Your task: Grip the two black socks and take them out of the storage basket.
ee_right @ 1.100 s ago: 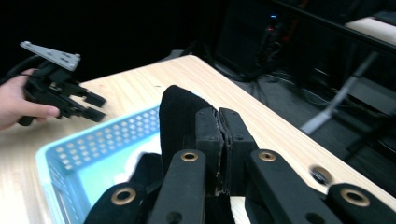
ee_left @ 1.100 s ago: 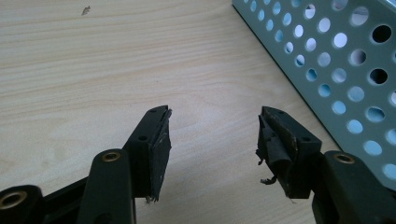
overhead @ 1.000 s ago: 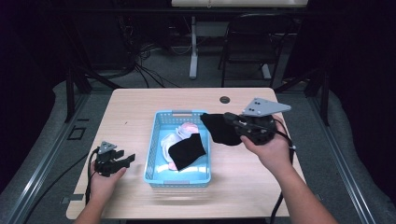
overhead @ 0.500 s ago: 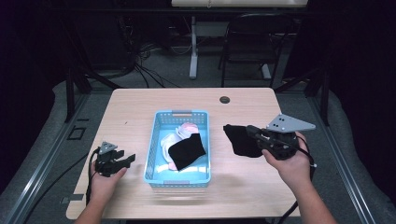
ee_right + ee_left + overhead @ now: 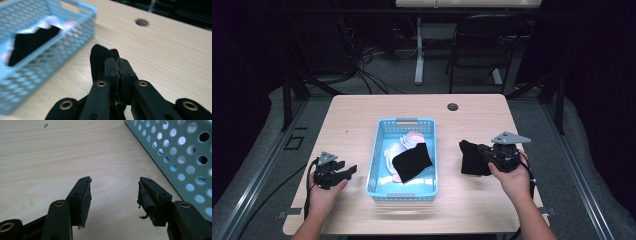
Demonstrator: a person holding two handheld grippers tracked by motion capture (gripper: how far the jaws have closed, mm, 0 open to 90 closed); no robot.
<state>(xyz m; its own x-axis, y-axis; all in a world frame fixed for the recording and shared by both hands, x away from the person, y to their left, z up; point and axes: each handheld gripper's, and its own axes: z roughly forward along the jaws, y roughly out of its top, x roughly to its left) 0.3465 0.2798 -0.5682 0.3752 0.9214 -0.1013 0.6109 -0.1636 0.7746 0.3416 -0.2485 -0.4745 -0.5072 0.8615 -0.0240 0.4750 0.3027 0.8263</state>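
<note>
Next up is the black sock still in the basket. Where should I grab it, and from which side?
Grip the black sock at its near right corner, coming straight down from above. It lies flat on top of the white socks, and the basket walls block any side approach.

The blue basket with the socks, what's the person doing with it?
A person holds a gripper in each hand at a wooden table. The right gripper has its jaws shut on a black sock, lying on the table beside the blue basket. More socks, black, white and pink, sit inside the basket. The left gripper rests open on the other side, holding nothing.
</note>
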